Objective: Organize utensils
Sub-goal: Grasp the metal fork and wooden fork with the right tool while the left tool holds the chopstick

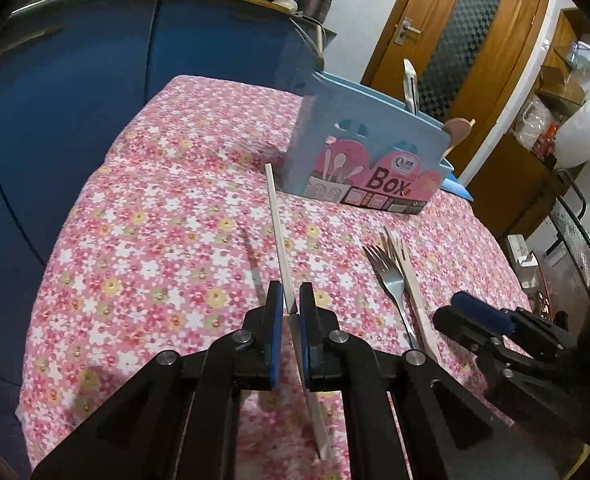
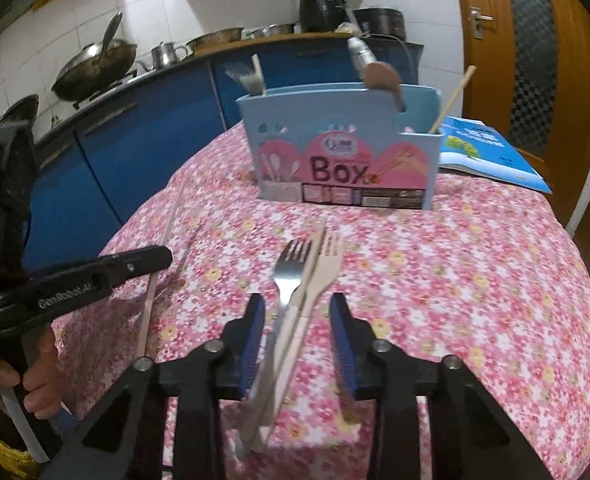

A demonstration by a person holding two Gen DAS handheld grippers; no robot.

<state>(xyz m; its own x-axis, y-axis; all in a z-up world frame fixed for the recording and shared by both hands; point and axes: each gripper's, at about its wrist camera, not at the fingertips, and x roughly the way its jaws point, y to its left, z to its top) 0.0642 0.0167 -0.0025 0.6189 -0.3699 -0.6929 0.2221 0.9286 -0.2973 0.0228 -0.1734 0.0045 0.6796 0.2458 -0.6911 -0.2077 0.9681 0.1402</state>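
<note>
My left gripper [image 1: 291, 296] is shut on a pale chopstick [image 1: 279, 232], which hangs above the floral tablecloth [image 1: 167, 240] and points toward the blue utensil box [image 1: 359, 148]. In the right wrist view my right gripper [image 2: 297, 304] stands open over a metal fork [image 2: 291, 268], a wooden fork [image 2: 327, 264] and a second chopstick [image 2: 315, 252] lying together on the cloth. These pass between the blue pads [image 2: 255, 320] without touching them. The box [image 2: 347, 148] holds spoons, forks and one chopstick. The left gripper [image 2: 151, 258] shows at the left, with a hand [image 2: 35, 380] on its handle.
A blue booklet [image 2: 491, 148] lies behind the box at the right. Blue cabinets [image 2: 135, 140] with a wok [image 2: 95, 68] and pots stand beyond the table's far edge. A wooden door [image 1: 455, 32] is at the back right. The cloth drops off at the table's sides.
</note>
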